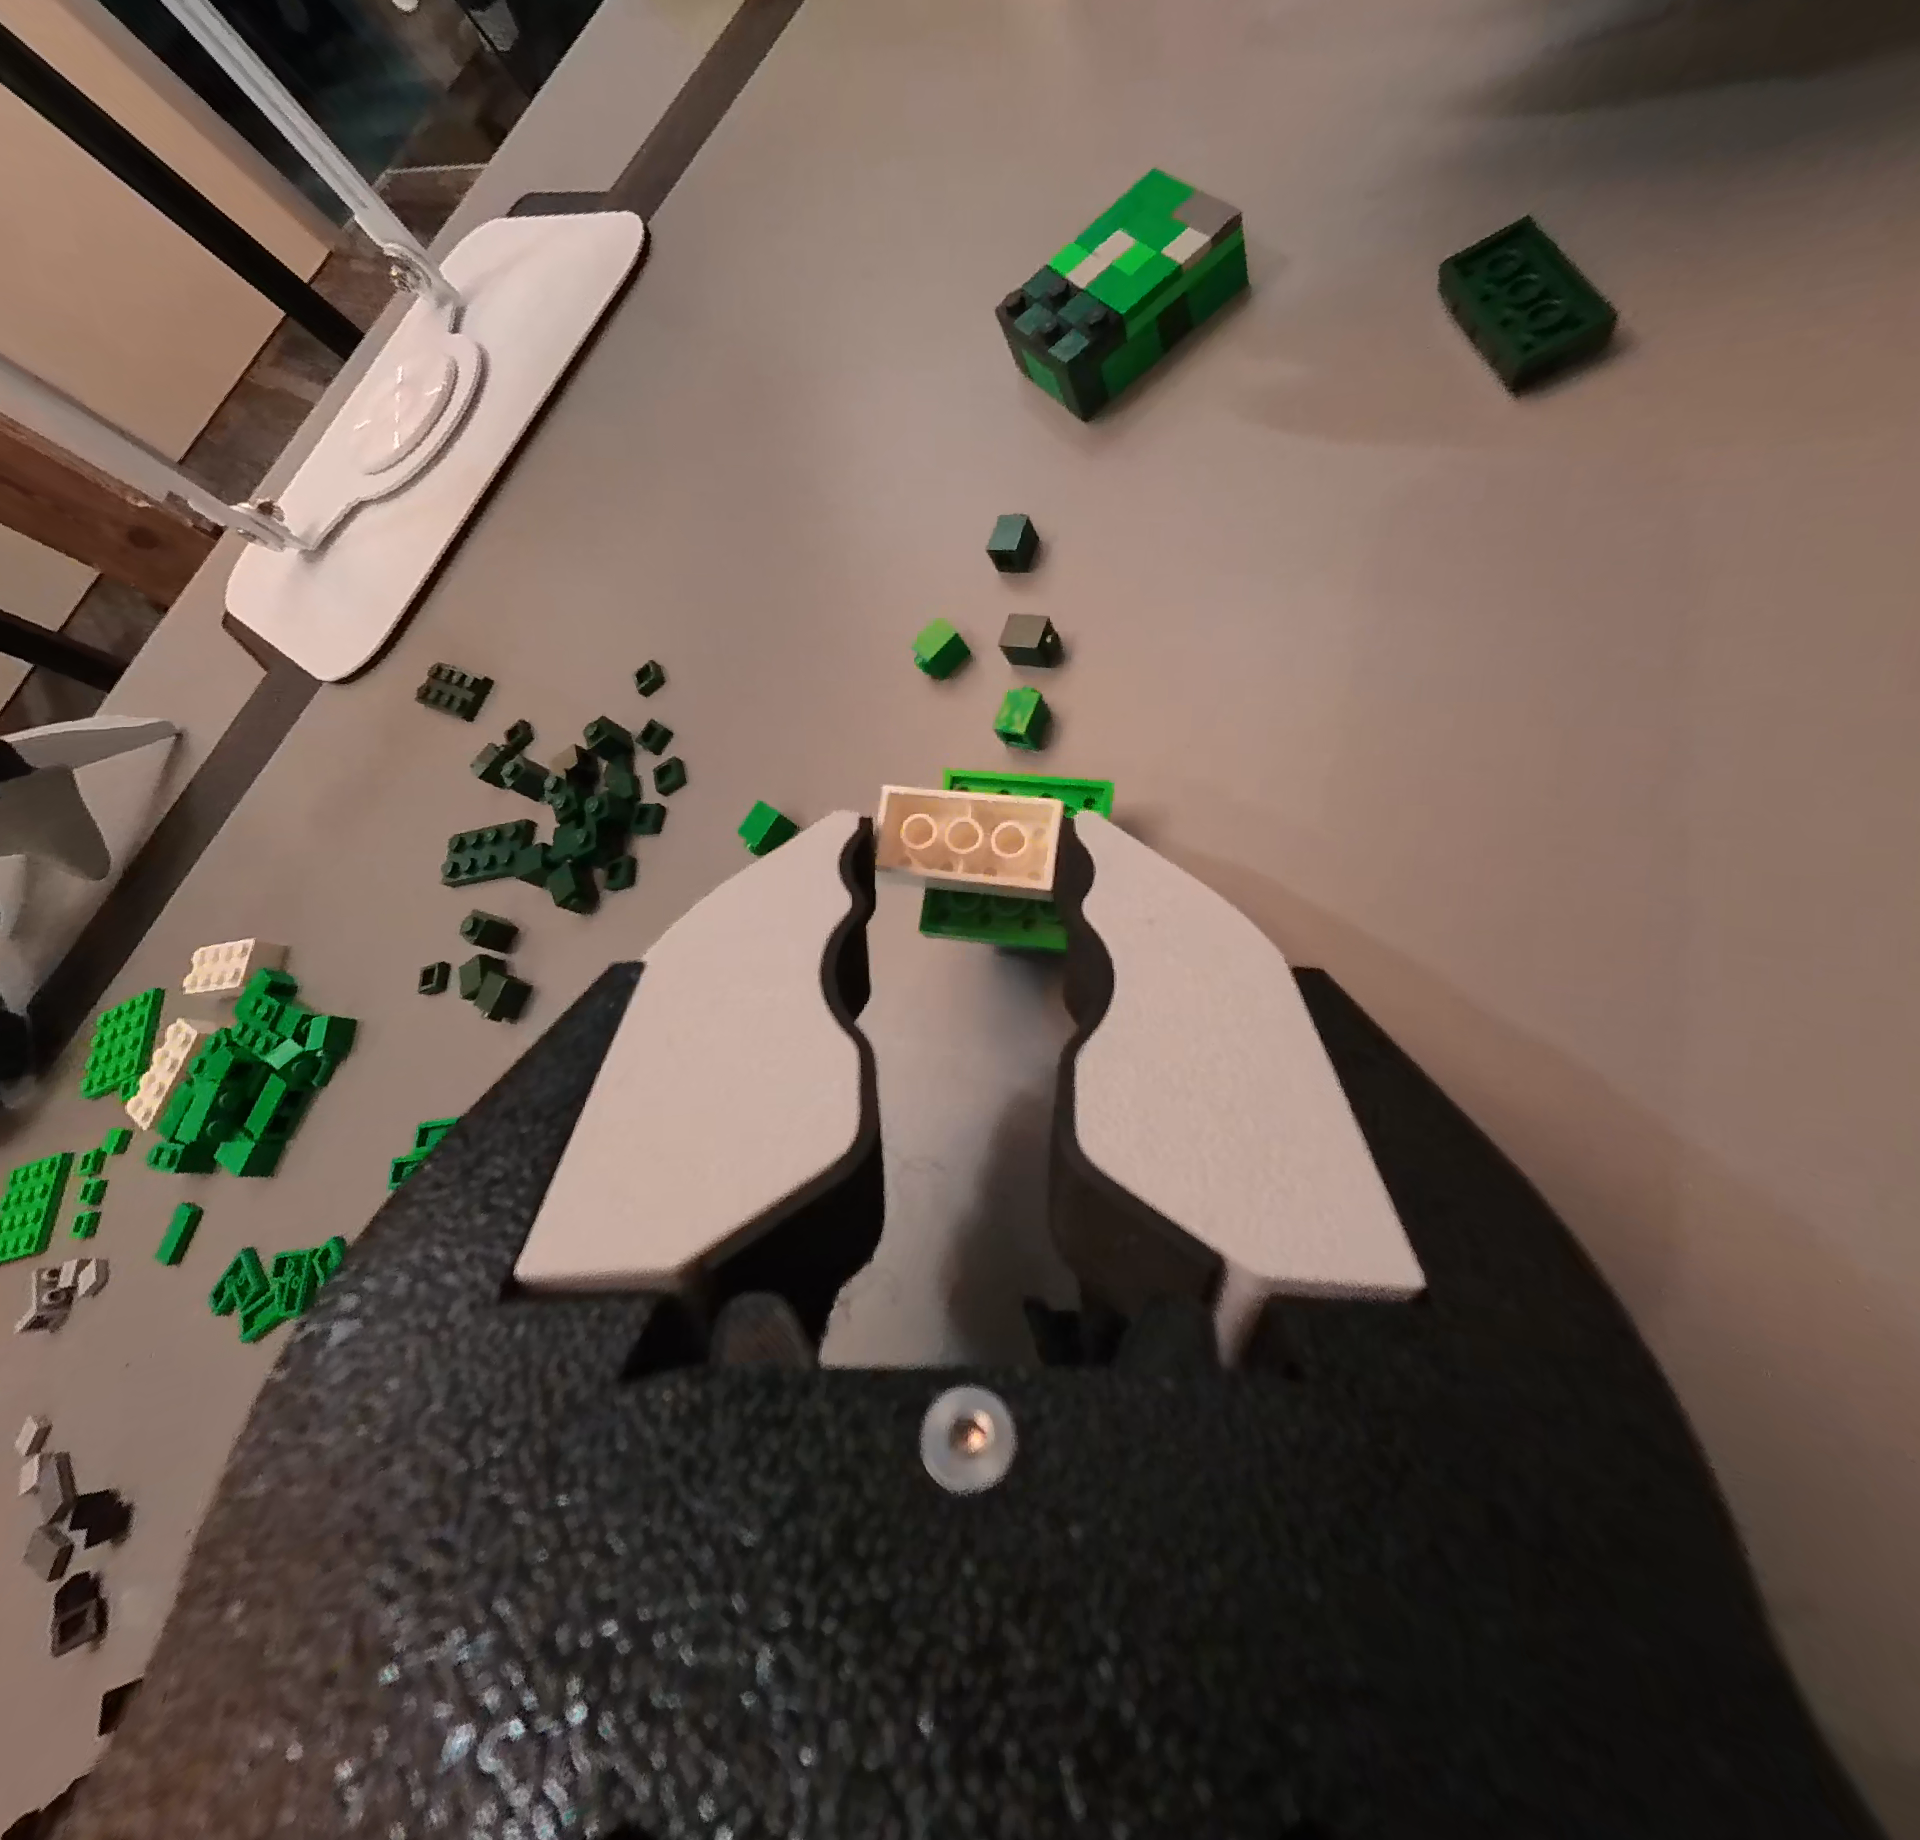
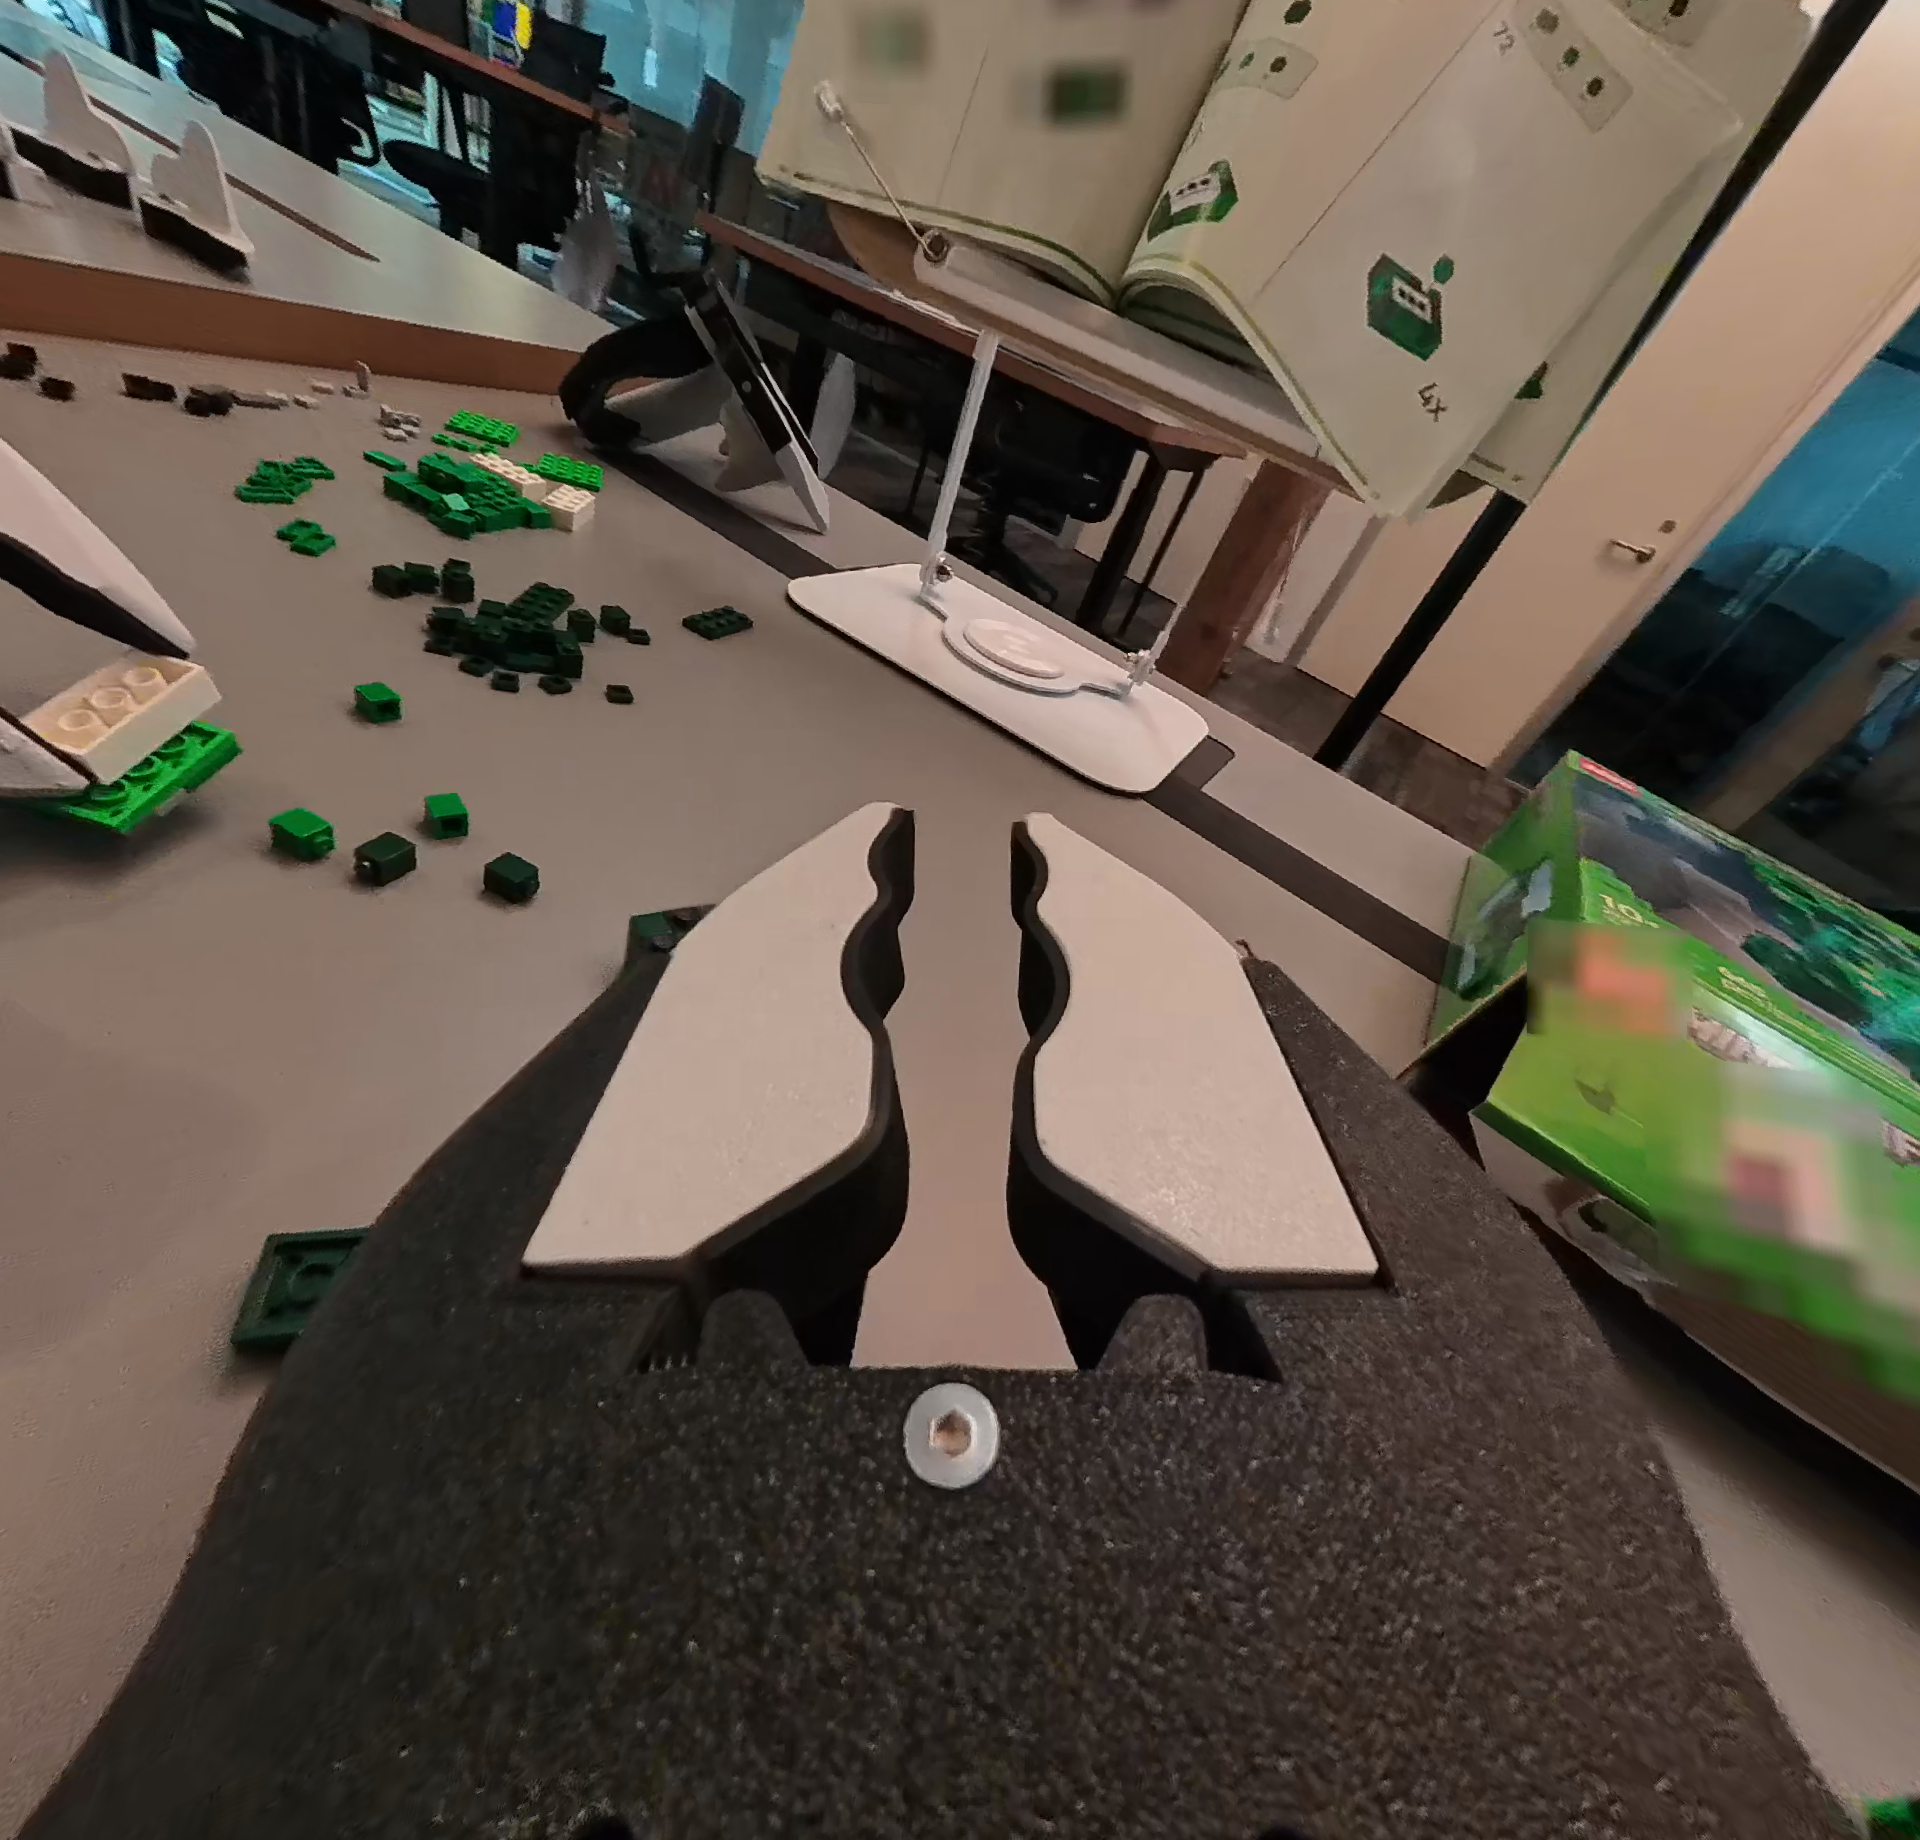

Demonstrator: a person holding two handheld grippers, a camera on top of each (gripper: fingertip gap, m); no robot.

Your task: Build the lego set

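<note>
My left gripper [image 1: 971, 840] is shut on a white brick [image 1: 968, 843], underside up, held just over a bright green plate [image 1: 1029, 855] on the grey table. The white brick [image 2: 120, 715] and the green plate [image 2: 145, 772] also show at the left of the right wrist view, between the left gripper's fingers [image 2: 94, 575]. My right gripper [image 2: 961, 824] is open and empty above the table. A built green and dark block [image 1: 1127, 289] lies farther off, with a dark green brick [image 1: 1525, 304] to its right. Several small loose cubes [image 1: 1023, 637] lie between the block and the plate.
Piles of dark green [image 1: 566, 819] and bright green and white pieces [image 1: 223, 1073] lie at the left. A white book stand [image 2: 997, 668] holds the open instruction booklet [image 2: 1299, 180] at the table's edge. The green set box [image 2: 1683, 1063] sits at the right. Left tips to right tips: about 20 cm.
</note>
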